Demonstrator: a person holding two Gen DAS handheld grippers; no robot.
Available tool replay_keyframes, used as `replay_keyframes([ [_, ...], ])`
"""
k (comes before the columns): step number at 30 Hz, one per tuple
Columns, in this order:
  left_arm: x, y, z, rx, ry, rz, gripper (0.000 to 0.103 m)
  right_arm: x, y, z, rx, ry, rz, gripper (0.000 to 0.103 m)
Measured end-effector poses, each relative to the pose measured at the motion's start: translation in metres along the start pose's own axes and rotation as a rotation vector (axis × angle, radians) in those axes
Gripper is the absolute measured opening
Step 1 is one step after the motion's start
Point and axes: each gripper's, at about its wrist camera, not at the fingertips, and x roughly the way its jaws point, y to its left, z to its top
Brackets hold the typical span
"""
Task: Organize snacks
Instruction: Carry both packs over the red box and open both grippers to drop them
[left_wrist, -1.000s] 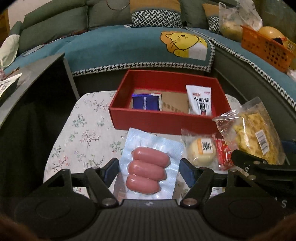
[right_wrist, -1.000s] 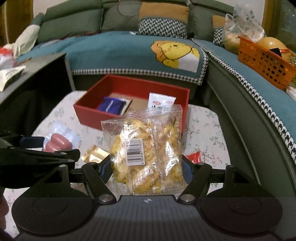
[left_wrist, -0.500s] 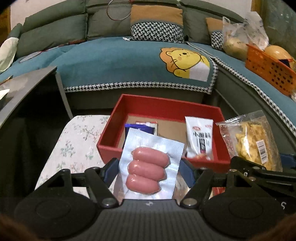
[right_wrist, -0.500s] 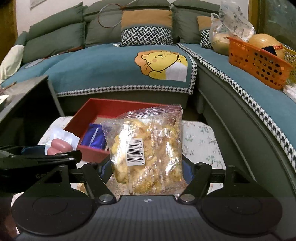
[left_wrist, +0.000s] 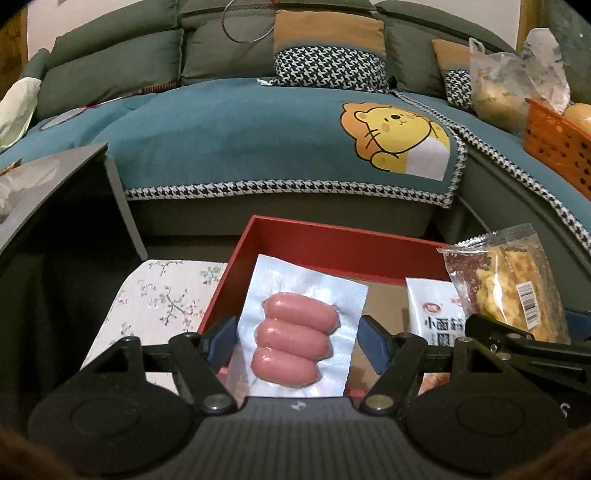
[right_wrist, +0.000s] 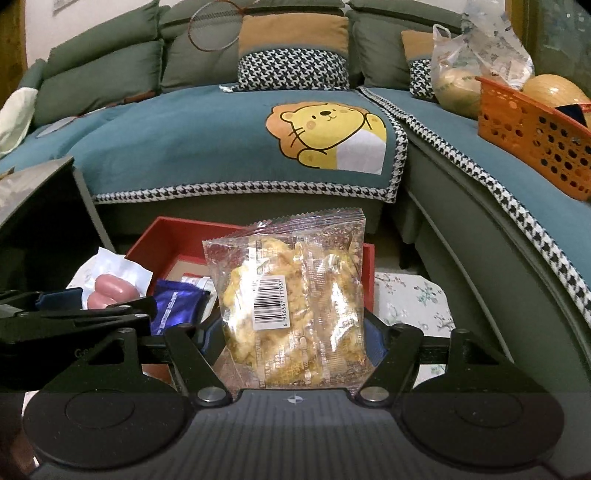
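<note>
Over the red box (left_wrist: 343, 245) we carry two packs. Left gripper (left_wrist: 297, 338) is clamped on the sausage pack (left_wrist: 295, 334) by its flat film edges: light, slick, floppy. Right gripper (right_wrist: 293, 334) pinches the crisp bag (right_wrist: 291, 306) at its sides: airy, crushable, so grip lightly. A white sachet (left_wrist: 430, 314) and a blue packet (right_wrist: 173, 306) sit inside the box.

A clear vacuum pack of three pink sausages (left_wrist: 295, 334) is standing upright over the near-left part of the open red box (left_wrist: 332, 245), while a transparent bag of yellow crisps (right_wrist: 291, 302), barcode label facing the camera, is standing upright over its right side. Inside the box a white sachet (left_wrist: 434, 317) and a blue foil packet (right_wrist: 175, 308) are lying flat.
</note>
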Motion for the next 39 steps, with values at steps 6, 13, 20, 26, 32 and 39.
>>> replay_keyframes([
  [6, 0.021, 0.001, 0.006, -0.007, 0.012, 0.012, 0.075, 0.021, 0.000, 0.004, 0.018, 0.015, 0.004, 0.077],
  [13, 0.038, 0.001, 0.007, 0.005, 0.015, 0.028, 0.075, 0.038, -0.001, 0.004, 0.034, 0.021, 0.009, 0.077],
  [20, 0.058, -0.001, 0.001, 0.026, 0.033, 0.054, 0.075, 0.059, 0.001, -0.002, 0.033, 0.046, 0.004, 0.077],
  [26, 0.076, 0.000, -0.007, 0.027, 0.072, 0.054, 0.076, 0.075, 0.002, -0.011, 0.025, 0.074, 0.008, 0.078],
  [32, 0.088, 0.003, -0.015, 0.022, 0.119, 0.059, 0.077, 0.085, 0.008, -0.017, -0.024, 0.098, -0.014, 0.081],
  [39, 0.081, -0.002, -0.021, 0.087, 0.140, 0.107, 0.077, 0.089, 0.009, -0.022, -0.053, 0.159, -0.008, 0.088],
])
